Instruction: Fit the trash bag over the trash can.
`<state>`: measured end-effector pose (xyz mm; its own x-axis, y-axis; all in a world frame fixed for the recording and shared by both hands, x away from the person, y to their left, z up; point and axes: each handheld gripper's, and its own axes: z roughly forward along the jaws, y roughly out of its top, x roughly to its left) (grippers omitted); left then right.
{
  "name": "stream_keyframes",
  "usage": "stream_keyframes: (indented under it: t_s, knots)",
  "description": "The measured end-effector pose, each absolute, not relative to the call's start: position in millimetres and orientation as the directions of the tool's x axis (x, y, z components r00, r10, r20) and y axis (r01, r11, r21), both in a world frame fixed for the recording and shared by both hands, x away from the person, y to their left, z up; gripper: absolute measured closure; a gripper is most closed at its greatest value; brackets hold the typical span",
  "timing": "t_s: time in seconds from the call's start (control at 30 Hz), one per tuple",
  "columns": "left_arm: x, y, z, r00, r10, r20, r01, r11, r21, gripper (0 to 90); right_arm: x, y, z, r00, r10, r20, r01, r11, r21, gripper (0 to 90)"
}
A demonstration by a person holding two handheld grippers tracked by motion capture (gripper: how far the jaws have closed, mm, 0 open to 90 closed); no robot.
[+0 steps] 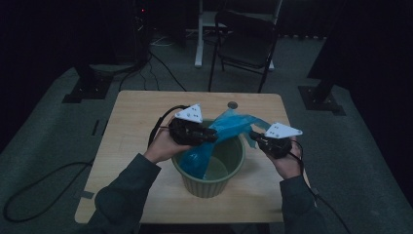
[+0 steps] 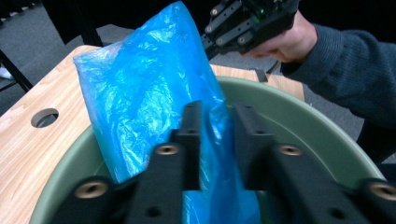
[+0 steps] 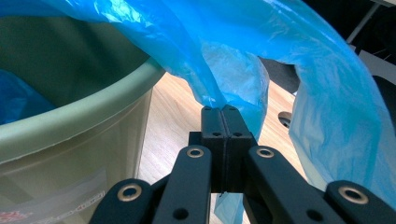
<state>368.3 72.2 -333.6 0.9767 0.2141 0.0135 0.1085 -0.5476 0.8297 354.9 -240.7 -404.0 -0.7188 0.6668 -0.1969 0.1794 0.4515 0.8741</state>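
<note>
Currently the thin, crinkled, translucent blue plastic bag [image 1: 229, 127] hangs half in and half out of the round, ribbed, pale green plastic bin [image 1: 210, 185], which stands on the light wooden desk [image 1: 131, 126]. One end of the bag drops inside the bin against the wall on the person's left; the rest rises over the far rim and stretches across toward the right tongs [image 1: 256, 137].

Right tongs [image 3: 223, 122]: clenched flat on a gathered edge of the bag, just outside the bin's rim.

Left tongs [image 2: 217, 140]: over the bin mouth, jaws either side of a fold of the bag with a visible gap. Pads don't look pressed on the film, so released.

Hard to read: the high view is dim, so the bag's open edge and its lower end inside the bin don't resolve. Bin bottom is mostly covered by the tongs in the left gripper view. A label on the bin's outer wall in the right gripper view is cut off and blurred.
</note>
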Motion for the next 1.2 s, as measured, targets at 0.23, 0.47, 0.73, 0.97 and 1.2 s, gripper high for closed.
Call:
stream_keyframes:
  t_s: [0.23, 0.47, 0.73, 0.97, 1.2]
  knots:
    - [366, 88, -337, 0.971, 0.238, 0.004, 0.125, -0.527, 0.841, 88.9, 351, -248, -406, -0.715, 0.671, -0.198, 0.192, 0.46, 0.867, 90.0]
    - [359, 116, -349, 0.96, 0.279, -0.025, 0.172, -0.515, 0.84, 89.3, 344, -254, -405, -0.716, 0.667, -0.205, 0.195, 0.473, 0.859, 90.0]
    - [358, 147, -366, 0.946, 0.316, -0.074, 0.23, -0.492, 0.84, 89.2, 334, -261, -408, -0.719, 0.663, -0.208, 0.204, 0.489, 0.848, 90.0]
    - [358, 161, -374, 0.938, 0.336, -0.089, 0.252, -0.482, 0.839, 89.2, 327, -267, -411, -0.717, 0.666, -0.205, 0.21, 0.487, 0.848, 90.0]
    - [359, 164, -376, 0.932, 0.35, -0.09, 0.26, -0.478, 0.839, 86.9, 325, -268, -411, -0.716, 0.667, -0.204, 0.21, 0.485, 0.849, 90.0]
